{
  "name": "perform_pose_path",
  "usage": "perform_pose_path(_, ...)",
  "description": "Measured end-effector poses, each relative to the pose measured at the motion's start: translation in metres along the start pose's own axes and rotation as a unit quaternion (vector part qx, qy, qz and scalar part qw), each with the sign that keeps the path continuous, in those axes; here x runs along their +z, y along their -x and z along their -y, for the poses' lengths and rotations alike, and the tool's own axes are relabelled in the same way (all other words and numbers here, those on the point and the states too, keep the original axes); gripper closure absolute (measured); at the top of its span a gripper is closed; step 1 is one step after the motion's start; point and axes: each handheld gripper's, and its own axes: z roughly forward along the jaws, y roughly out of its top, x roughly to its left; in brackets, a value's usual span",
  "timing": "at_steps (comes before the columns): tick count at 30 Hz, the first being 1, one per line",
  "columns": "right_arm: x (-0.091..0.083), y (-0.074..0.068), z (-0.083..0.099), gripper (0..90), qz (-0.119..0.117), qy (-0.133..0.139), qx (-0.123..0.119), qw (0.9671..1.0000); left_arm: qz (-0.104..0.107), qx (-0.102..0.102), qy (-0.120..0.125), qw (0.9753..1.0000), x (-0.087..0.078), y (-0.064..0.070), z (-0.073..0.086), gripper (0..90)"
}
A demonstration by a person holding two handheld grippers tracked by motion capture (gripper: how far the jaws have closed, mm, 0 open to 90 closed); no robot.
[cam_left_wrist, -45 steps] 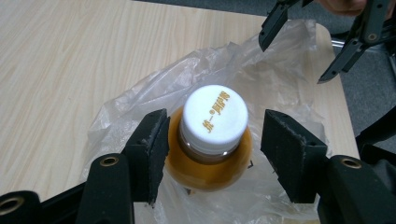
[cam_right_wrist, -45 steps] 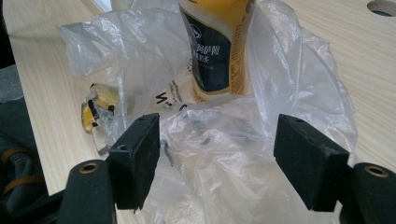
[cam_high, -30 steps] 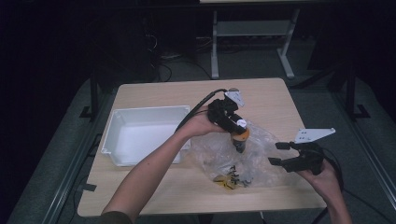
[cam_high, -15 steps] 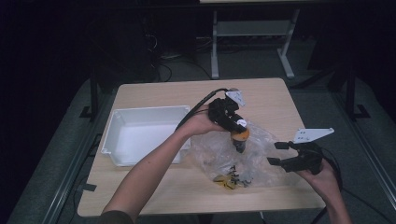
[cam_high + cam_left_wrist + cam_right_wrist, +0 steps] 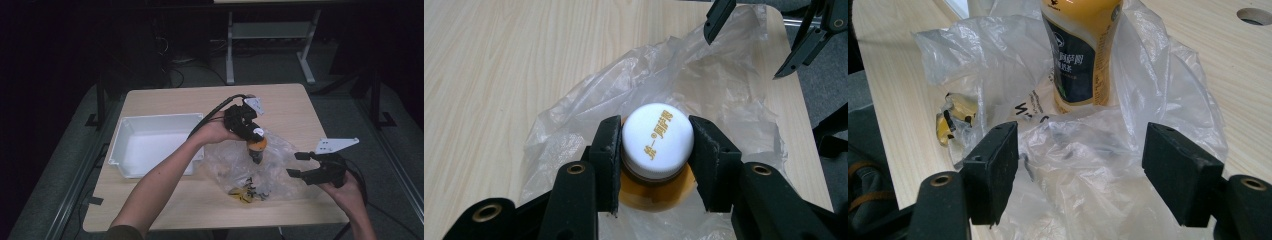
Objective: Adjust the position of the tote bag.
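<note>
left gripper clenched on white cap of yellow bottle, upright over clear plastic bag mid-table | right gripper released, just right of bag | no visible shift from half a second ago | bottle not yet clear of bag

Left gripper: both black jaws pressed against the sides of the bottle's white cap, one each side. Cap bears gold lettering, faces the camera. Below cap, orange-yellow bottle shoulder visible, body mostly hidden. Clear plastic bag crumpled round and behind the bottle, on light wood table. Right gripper beyond the bag, upper right of cap, jaws apart; prob. clear of the plastic.
</note>
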Motion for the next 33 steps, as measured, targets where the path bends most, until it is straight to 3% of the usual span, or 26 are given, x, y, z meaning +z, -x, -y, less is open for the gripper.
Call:
perform_pose_path(12, -0.003, 0.003, 0.003, 26.1, 0.013, 0.008, 0.009, 0.9999, -0.006, 0.006, -0.013, 0.9999, -0.001, 0.001, -0.005, 59.0)
perform_pose_path(16, -0.004, 0.004, 0.003, 25.3, 0.017, 0.009, 0.013, 0.9997, -0.008, 0.002, 0.003, 1.0000, -0.006, 0.002, -0.009, 59.0)
perform_pose_path(19, -0.004, 0.006, 0.004, 24.0, 0.021, 0.008, 0.015, 0.9996, -0.009, 0.016, -0.006, 0.9998, -0.010, 0.006, -0.015, 59.1)
perform_pose_path(33, -0.005, 0.006, 0.004, 22.9, 0.033, 0.014, 0.015, 0.9993, -0.018, 0.019, -0.018, 0.9995, -0.015, 0.010, -0.022, 59.1)
